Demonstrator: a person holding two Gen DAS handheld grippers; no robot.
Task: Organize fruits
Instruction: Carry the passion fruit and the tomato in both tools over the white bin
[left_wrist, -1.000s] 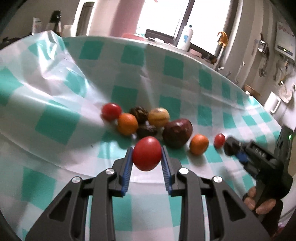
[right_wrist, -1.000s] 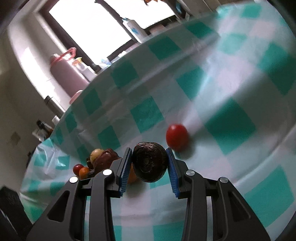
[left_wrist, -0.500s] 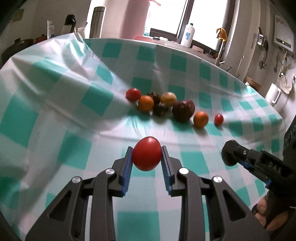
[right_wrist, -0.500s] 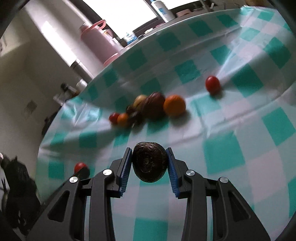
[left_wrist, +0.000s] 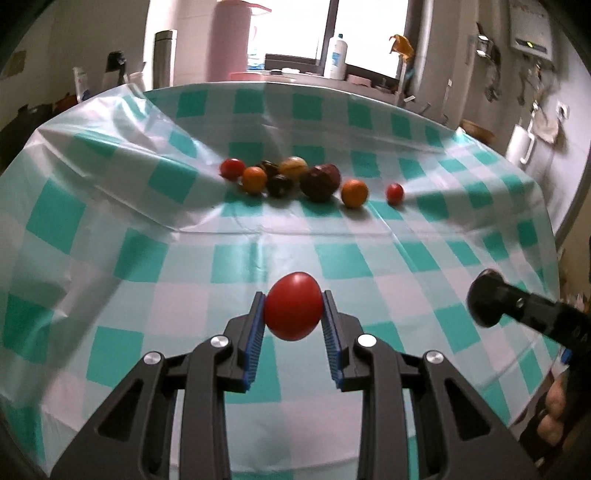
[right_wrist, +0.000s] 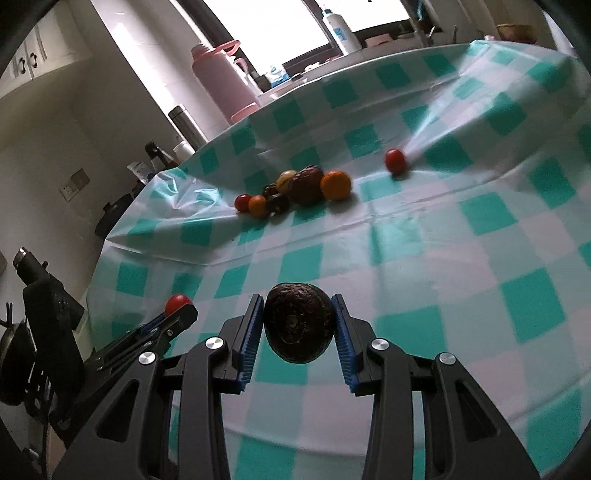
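My left gripper (left_wrist: 293, 314) is shut on a red tomato (left_wrist: 293, 311), held above the near part of the checked tablecloth (left_wrist: 369, 251). My right gripper (right_wrist: 298, 325) is shut on a dark wrinkled fruit (right_wrist: 297, 322), also held above the near table. The right gripper shows at the right of the left wrist view (left_wrist: 524, 314); the left gripper shows at the left of the right wrist view (right_wrist: 177, 314). A cluster of several fruits (left_wrist: 291, 177) lies far back: a red tomato (left_wrist: 232, 168), oranges (left_wrist: 354, 192), dark fruits (left_wrist: 320, 178). A small red tomato (left_wrist: 395, 192) lies apart to the right.
The tablecloth has a raised fold (left_wrist: 155, 122) at the back left, behind the cluster. A pink thermos (left_wrist: 232, 40), a steel flask (left_wrist: 164, 55) and a white bottle (left_wrist: 335, 55) stand on the counter by the window. The table's near edge (left_wrist: 295, 458) is just below the grippers.
Both grippers have pulled back from the fruit cluster toward the near table edge, each still holding its fruit. The cluster now looks smaller and farther away.
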